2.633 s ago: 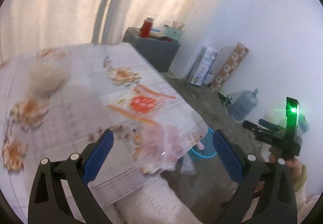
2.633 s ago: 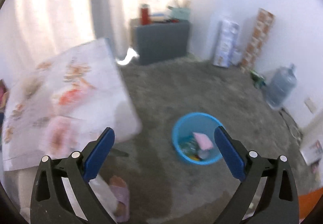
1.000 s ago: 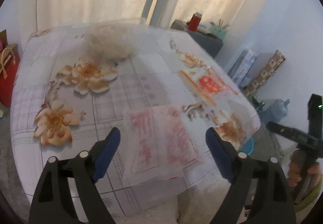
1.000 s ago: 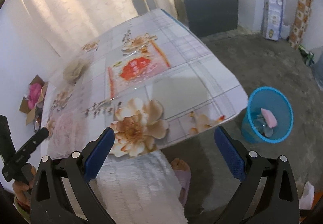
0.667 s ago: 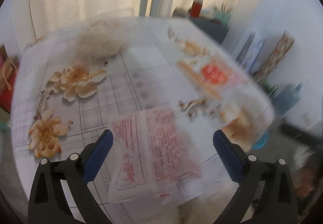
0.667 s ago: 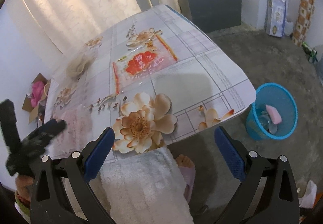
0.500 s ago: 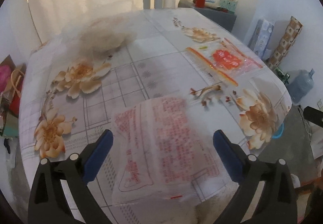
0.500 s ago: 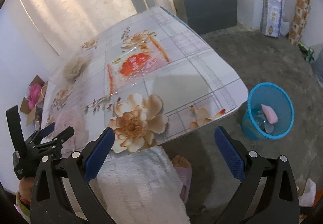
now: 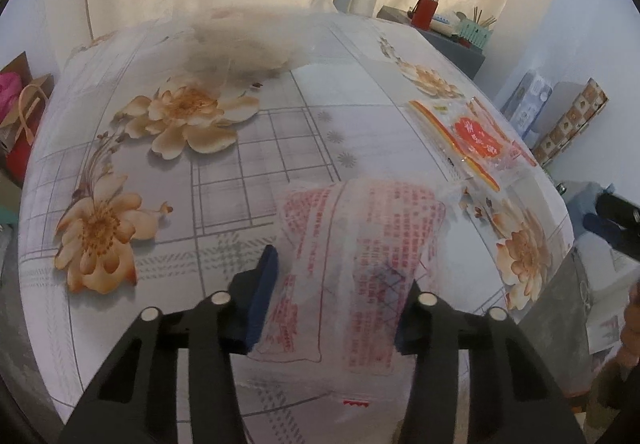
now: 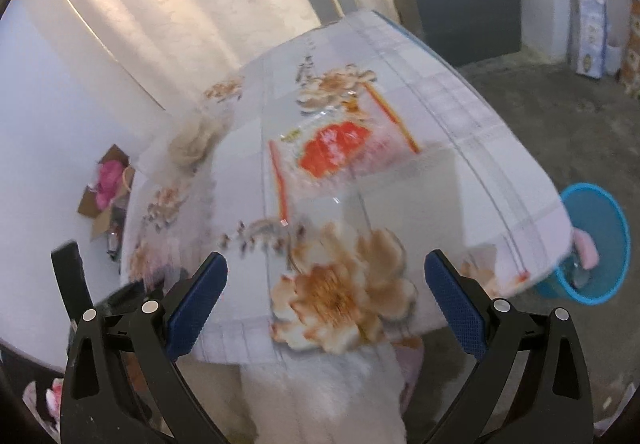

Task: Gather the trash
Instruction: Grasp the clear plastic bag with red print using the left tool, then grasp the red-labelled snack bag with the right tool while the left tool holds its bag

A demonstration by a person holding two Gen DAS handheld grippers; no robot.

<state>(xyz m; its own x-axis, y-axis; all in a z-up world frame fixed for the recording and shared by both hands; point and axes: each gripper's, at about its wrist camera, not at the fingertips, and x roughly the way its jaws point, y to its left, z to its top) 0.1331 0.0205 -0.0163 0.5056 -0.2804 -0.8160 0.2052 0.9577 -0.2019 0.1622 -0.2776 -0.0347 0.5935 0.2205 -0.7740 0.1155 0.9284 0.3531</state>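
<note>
Two pads of the left gripper (image 9: 332, 296) flank the near end of the red-printed plastic bag (image 9: 360, 256) on the table (image 9: 260, 148), long axis running away. Jaws half-closed, narrower than 0.5 s ago; grip uncertain. Right gripper (image 10: 326, 304) hangs wide open, empty.

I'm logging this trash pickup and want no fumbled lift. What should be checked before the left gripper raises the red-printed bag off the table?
1. Left gripper around the clear bag with red print: ok, a pad on each side of the bag's near end.
2. Firm pinch on the film: cannot tell; the right pad is hidden behind the bag.
3. Bag free of the orange-labelled wrapper: ok, they lie apart.
4. Right gripper free: ok, open and empty over the table edge.
5. Blue bin open to receive: ok, on the floor beside the table, with some trash inside.
</note>
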